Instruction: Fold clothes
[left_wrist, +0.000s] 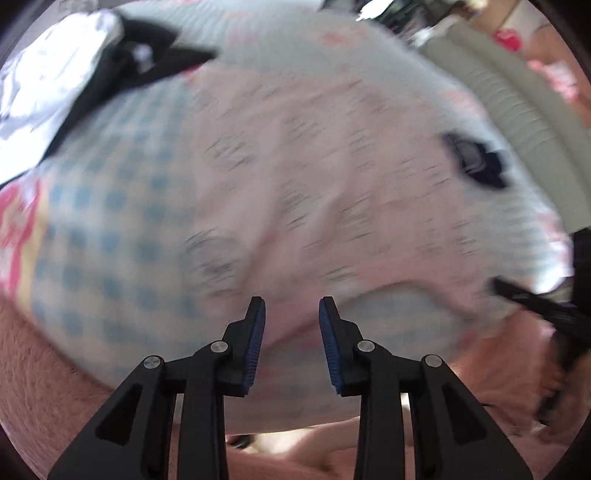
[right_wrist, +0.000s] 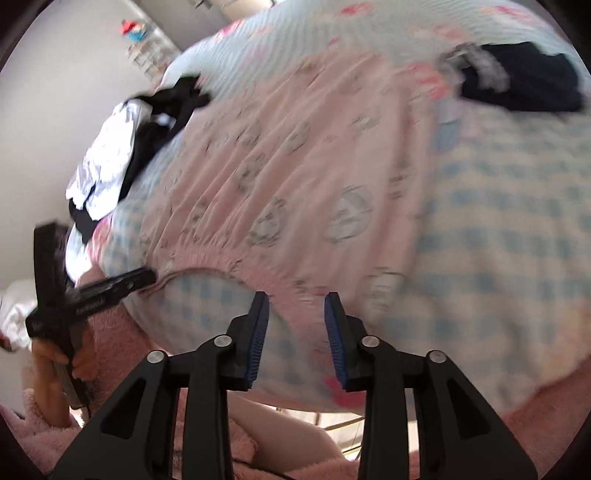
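Pink printed garment (right_wrist: 295, 177) — spread flat on checked bedspread (right_wrist: 498, 240), long axis running away from both grippers, gathered hem nearest. Left gripper (left_wrist: 291, 314) and right gripper (right_wrist: 296, 310) — both spread apart, empty, just short of hem. Dark clothes pile (right_wrist: 147, 129) beyond.

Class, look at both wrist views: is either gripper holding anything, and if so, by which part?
Nothing is held. The left gripper and right gripper are both open over the waist edge of the pink printed garment.
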